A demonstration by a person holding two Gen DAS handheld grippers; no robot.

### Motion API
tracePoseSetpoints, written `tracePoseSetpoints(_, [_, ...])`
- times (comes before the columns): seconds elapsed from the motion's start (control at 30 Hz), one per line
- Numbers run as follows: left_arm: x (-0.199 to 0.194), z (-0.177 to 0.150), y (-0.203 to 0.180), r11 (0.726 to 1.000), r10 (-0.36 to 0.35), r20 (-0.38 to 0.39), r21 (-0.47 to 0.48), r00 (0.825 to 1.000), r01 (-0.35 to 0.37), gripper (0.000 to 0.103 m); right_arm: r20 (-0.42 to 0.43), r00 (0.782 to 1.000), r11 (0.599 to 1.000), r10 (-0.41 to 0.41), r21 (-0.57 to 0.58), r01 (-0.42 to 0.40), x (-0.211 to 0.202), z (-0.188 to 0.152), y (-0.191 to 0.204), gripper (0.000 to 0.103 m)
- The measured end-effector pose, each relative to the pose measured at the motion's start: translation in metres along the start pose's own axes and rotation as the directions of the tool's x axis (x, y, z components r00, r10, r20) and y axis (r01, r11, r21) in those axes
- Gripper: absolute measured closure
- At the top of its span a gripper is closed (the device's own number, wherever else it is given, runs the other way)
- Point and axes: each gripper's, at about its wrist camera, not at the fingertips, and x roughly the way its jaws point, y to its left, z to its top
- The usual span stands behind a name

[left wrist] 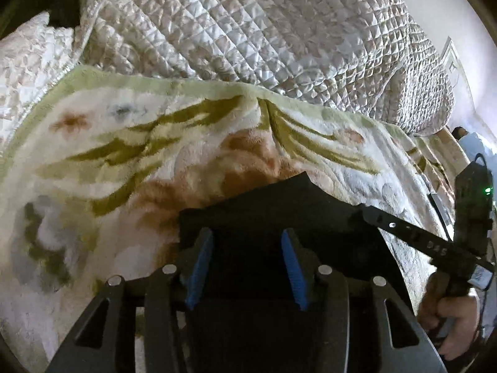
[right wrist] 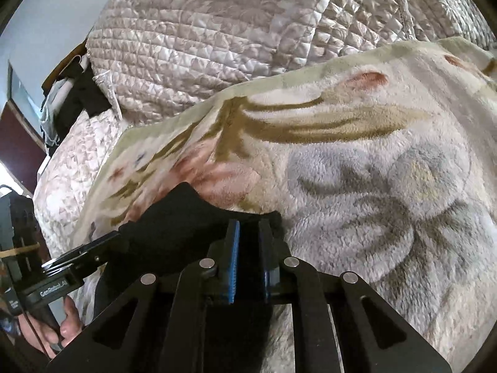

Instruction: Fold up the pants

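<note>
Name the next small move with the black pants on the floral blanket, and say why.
Probably close the left gripper on the black pants. Its blue pads stand apart over the cloth, while the right gripper already has its jaws narrow on the pants' far edge, so only one side looks gripped above the floral blanket.

The left gripper (left wrist: 247,251) is tilting downward with jaws standing apart, while the right gripper (right wrist: 250,242) is angling down, jaws nearly closed, pinching black pants (right wrist: 186,217).
</note>
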Motion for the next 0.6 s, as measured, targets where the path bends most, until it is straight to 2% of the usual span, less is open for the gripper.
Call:
tracePoseSetpoints(0.2, [-0.037,-0.018,-0.006,1.000,0.000,0.058,0.028,0.998,-0.001,0.054,0.030,0.999,0.998,0.012,-0.064,-0.010,-0.045,-0.024,0.018,0.087])
tracePoseSetpoints(0.47, [-0.078,-0.070,-0.018,0.997,-0.023,0.094,0.082,0.995,0.015,0.054,0.015,1.000,0.974,-0.011,-0.227,0.014,-0.081,-0.083,0.047,0.087])
tracePoseSetpoints(0.53, [-0.081,-0.080,-0.019,0.996,-0.015,0.091,0.084,0.996,0.007,0.058,0.007,1.000,0.968,-0.021,-0.250,0.022,-0.084,-0.096,0.049,0.087])
tracePoseSetpoints(0.57, [-0.080,-0.084,-0.018,0.997,-0.019,0.082,0.081,0.996,0.012,0.067,-0.003,1.000,0.966,-0.020,-0.256,0.019,-0.083,-0.102,0.049,0.087])
tracePoseSetpoints(0.6, [-0.078,-0.086,-0.016,0.997,-0.008,0.072,0.078,0.997,0.003,0.071,-0.013,1.000,0.966,-0.028,-0.259,0.024,-0.081,-0.106,0.047,0.087])
